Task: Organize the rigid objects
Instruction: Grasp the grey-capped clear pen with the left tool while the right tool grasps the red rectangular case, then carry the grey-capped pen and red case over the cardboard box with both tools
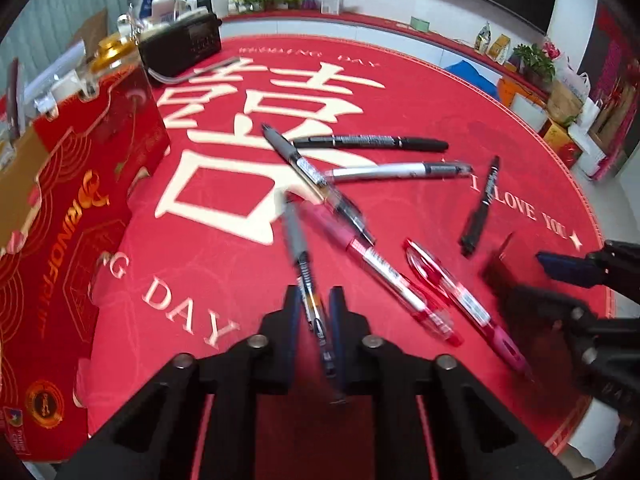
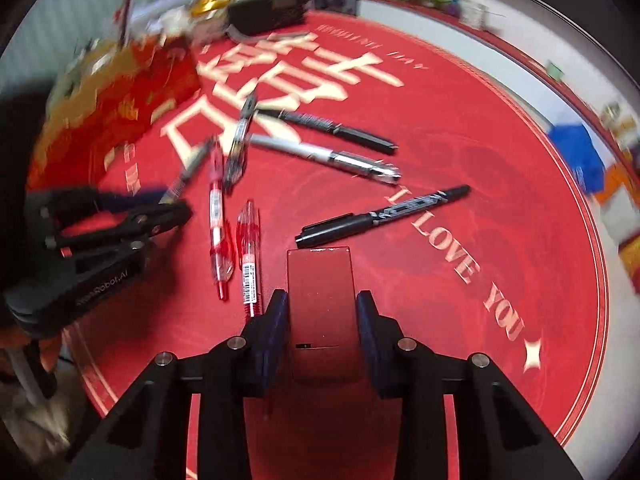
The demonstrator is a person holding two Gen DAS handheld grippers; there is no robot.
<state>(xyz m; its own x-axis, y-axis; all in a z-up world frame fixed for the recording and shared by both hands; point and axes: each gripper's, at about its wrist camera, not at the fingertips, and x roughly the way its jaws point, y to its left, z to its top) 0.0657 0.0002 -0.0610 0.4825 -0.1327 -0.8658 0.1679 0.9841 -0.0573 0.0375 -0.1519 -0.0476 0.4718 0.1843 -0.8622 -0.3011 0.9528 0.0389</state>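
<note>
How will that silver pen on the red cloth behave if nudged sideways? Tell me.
The silver pen looks round and smooth, so it would probably roll, unless a clip stops it. It seems rigid, likely sliding as one piece. Its glossy barrel may slip between gripper pads.

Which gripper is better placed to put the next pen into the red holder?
Left. The left gripper is shut on a grey-grip pen, lifted off the mat. The right gripper is occupied clamping the red holder, so it likely just steadies it.
</note>
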